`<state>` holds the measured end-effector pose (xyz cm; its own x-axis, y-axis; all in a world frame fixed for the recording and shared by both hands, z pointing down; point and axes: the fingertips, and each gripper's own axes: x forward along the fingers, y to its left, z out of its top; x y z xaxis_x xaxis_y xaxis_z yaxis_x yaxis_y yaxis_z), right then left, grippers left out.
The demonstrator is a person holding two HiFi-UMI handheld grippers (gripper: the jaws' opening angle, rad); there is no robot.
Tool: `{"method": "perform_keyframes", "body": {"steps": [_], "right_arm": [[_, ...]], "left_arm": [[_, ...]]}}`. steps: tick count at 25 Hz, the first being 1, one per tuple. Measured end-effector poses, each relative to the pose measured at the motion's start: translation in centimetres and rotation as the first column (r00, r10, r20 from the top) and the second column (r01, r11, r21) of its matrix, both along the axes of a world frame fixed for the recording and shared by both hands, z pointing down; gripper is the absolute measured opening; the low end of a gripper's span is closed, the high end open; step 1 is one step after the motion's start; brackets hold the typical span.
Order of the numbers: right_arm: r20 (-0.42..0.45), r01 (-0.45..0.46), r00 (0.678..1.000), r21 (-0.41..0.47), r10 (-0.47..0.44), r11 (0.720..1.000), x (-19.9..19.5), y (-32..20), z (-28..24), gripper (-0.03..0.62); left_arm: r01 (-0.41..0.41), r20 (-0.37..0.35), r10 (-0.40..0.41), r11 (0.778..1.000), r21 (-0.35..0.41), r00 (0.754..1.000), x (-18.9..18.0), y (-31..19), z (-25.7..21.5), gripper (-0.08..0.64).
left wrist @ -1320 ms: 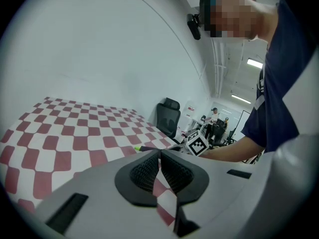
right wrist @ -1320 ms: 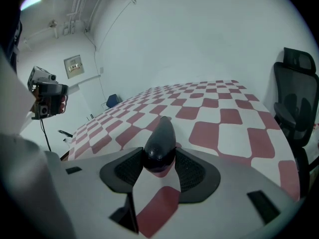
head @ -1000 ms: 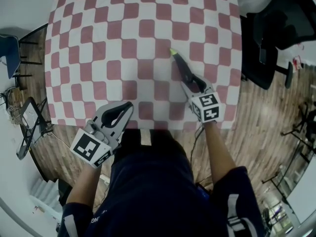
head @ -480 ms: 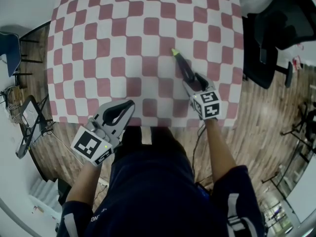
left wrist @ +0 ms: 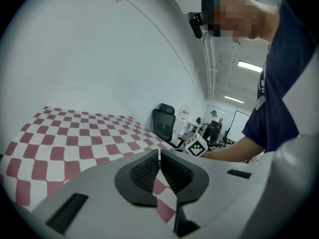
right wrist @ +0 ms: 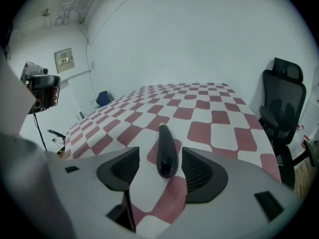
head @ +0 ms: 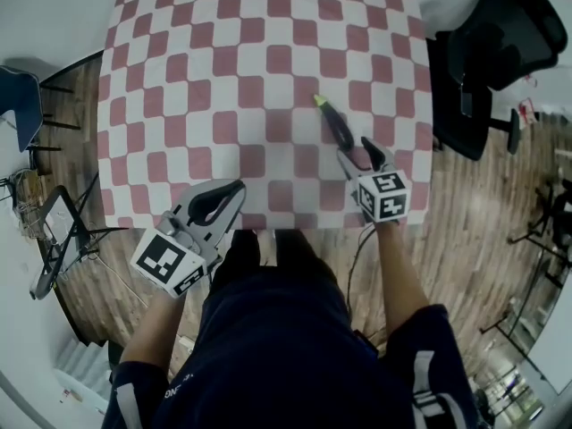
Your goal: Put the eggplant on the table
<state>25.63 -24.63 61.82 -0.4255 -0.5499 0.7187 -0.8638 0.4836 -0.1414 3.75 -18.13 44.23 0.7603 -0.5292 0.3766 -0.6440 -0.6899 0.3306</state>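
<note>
Lying loose between the right gripper's (head: 358, 150) just-opened jaws, the eggplant (head: 338, 125) looks light, firm, slick; best gripped mid-body. Left gripper (head: 234, 189) closed, empty.

eggplant (right wrist: 167, 151): glossy, smooth skin
tablecloth (head: 223, 61): matt cloth — checked print
pads (right wrist: 125, 170): ribbed, matt black
floor (head: 465, 231): wood planks

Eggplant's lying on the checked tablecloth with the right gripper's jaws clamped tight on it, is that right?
Not quite. The eggplant does lie on the checked tablecloth, but the right gripper is not clamped on it. The right gripper view shows that its jaws have just been opening and stand apart, with a gap either side of the eggplant's near end.
</note>
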Motion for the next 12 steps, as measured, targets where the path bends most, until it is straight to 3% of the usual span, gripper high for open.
{"method": "perform_keyframes", "body": {"steps": [6, 12], "right_arm": [[0.158, -0.059, 0.986, 0.081, 0.046, 0.995, -2.2, 0.3, -8.1, 0.257], [0.286, -0.007, 0.957, 0.189, -0.048, 0.982, -6.3, 1.4, -16.6, 0.103]], "left_arm": [[-0.019, -0.028, 0.021, 0.997, 0.074, 0.999, -1.0, 0.2, -2.9, 0.037], [-0.035, -0.053, 0.043, 0.988, 0.151, 0.998, -2.2, 0.5, -6.1, 0.037]]}}
